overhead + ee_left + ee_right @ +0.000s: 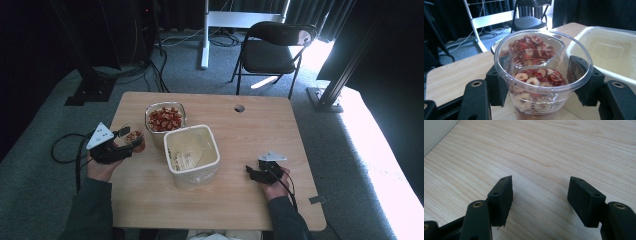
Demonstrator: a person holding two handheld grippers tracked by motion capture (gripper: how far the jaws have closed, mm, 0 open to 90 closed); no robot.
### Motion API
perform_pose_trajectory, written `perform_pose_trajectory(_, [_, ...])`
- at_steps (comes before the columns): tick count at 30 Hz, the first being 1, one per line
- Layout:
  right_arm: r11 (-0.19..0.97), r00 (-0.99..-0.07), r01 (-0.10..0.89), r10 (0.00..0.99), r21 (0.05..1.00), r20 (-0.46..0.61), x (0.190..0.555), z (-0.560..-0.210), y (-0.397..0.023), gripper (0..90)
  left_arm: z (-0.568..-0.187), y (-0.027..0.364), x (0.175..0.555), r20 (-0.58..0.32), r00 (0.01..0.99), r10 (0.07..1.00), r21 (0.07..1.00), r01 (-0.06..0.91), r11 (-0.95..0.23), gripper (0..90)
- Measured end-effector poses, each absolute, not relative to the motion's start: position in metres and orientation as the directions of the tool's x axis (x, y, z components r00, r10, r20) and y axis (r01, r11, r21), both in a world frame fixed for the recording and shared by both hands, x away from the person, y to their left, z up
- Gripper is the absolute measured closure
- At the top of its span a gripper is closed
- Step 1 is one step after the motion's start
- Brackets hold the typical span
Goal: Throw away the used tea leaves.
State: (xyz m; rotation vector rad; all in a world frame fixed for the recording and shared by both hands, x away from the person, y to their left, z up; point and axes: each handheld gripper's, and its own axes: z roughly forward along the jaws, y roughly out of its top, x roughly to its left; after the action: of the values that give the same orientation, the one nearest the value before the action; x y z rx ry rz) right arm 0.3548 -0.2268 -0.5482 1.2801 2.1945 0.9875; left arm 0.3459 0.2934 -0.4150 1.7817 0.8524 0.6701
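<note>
My left gripper (pixel 131 140) is shut on a small clear plastic cup (pixel 541 75) partly filled with red and pale dried fruit slices; both pads press its sides. The cup (pixel 135 139) hangs a little above the table's left side. Beside it stands a clear bowl of the same red slices (pixel 165 119), and a large white tub (pixel 192 152) sits at the table's middle with a few pieces at its bottom. My right gripper (pixel 251 172) rests low over the bare wood at the right, open with nothing between its jaws, seen also in the right gripper view (pixel 540 200).
The wooden table (pixel 250 130) has a round cable hole (pixel 239 108) near its far edge. Beyond it stand a black folding chair (pixel 272 50) and a white stand leg (pixel 205 35). Cables lie on the grey carpet at the left.
</note>
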Motion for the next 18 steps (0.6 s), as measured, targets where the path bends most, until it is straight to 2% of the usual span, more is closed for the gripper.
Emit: perform_pose_trajectory(18, [0.326, -0.492, 0.577, 0.871, 0.749, -0.001, 0.355, -0.548, -0.227, 36.5, -0.378, 0.299, 0.378, 0.081, 0.551, 0.830, 0.947, 0.217, -0.236, 37.9])
